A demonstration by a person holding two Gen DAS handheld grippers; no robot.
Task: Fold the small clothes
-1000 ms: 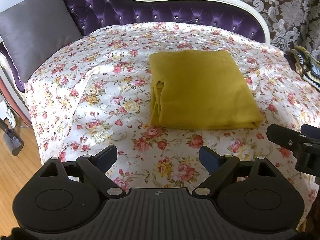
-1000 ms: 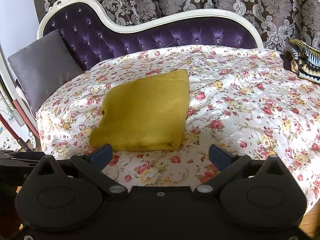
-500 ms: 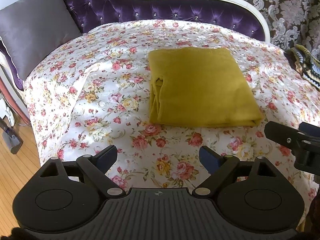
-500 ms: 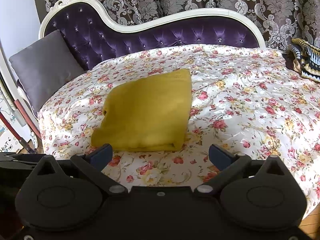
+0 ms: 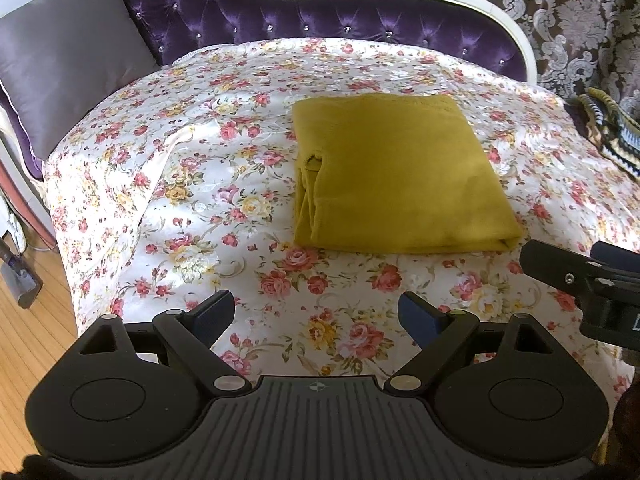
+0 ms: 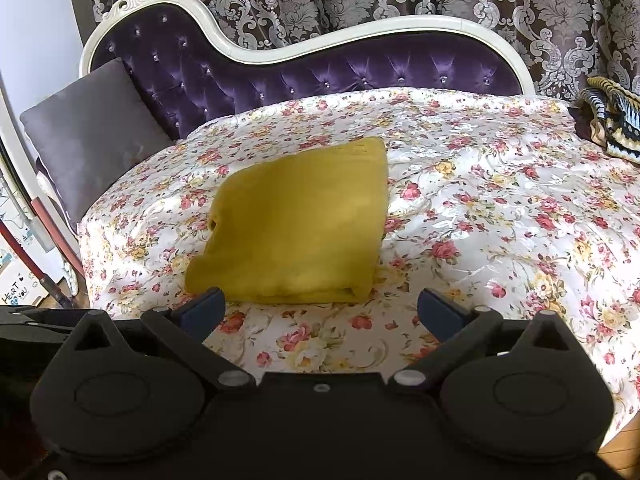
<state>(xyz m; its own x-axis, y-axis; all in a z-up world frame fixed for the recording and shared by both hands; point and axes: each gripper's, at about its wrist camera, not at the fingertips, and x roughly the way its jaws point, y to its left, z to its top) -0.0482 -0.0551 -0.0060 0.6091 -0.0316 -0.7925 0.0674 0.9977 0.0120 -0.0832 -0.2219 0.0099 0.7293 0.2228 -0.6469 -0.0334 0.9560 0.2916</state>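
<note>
Here, your left hand-held gripper [image 5: 316, 314] and right hand-held gripper [image 6: 320, 310] both stand apart and empty, just short of the folded yellow cloth [image 5: 400, 172] on the bed [image 5: 180, 184].

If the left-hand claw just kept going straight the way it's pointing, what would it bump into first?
Most likely the flowered bedspread: the open left gripper hangs empty above it, tilted downward. The folded yellow cloth lies farther ahead, so it would probably land short of that, though depth is hard to judge.
</note>
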